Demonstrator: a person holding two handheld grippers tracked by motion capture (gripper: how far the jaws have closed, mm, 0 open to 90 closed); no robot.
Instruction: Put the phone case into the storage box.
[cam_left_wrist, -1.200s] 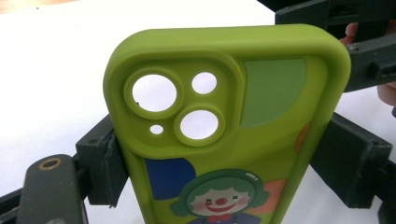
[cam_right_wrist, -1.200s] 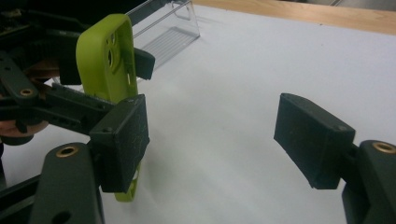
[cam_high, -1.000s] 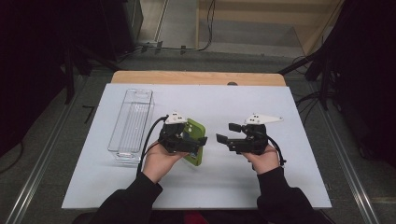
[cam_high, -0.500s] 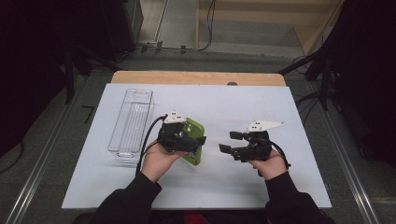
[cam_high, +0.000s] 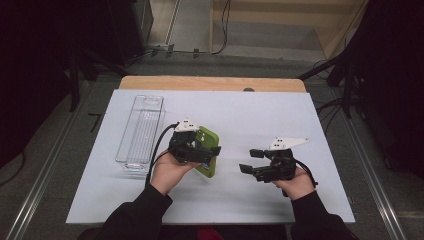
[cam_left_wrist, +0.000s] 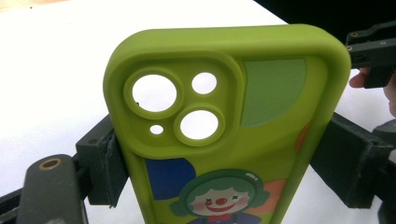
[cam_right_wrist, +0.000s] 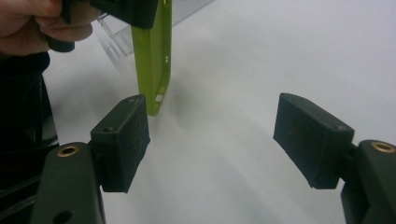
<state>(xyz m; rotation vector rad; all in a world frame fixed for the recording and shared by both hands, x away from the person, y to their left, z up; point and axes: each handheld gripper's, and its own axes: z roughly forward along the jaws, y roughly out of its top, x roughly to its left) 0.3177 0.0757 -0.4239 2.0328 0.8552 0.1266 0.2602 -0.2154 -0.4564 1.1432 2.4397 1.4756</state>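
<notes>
1. High view puts the green phone case (cam_high: 208, 152) in the left gripper (cam_high: 192, 146), held over the middle of the worktop (cam_high: 260, 115); the right gripper (cam_high: 252, 161) sits just to its right, jaws pointed toward it, apart from the case.
2. Left gripper view shows the pinch: both jaws pressed on the long side edges of the phone case (cam_left_wrist: 224, 126), its long axis running up and away between them, camera cut-outs at the far end and a clown print on the back.
3. Right gripper view shows the right gripper (cam_right_wrist: 212, 140) spread wide and empty, with the phone case (cam_right_wrist: 154, 60) edge-on ahead and to the left of the gap, hanging upright above the worktop. I'd judge a handover needs the right gripper to shift toward that edge.
4. Clear plastic tray (cam_high: 141, 131) lies left of the left gripper, long axis running away from the person.
</notes>
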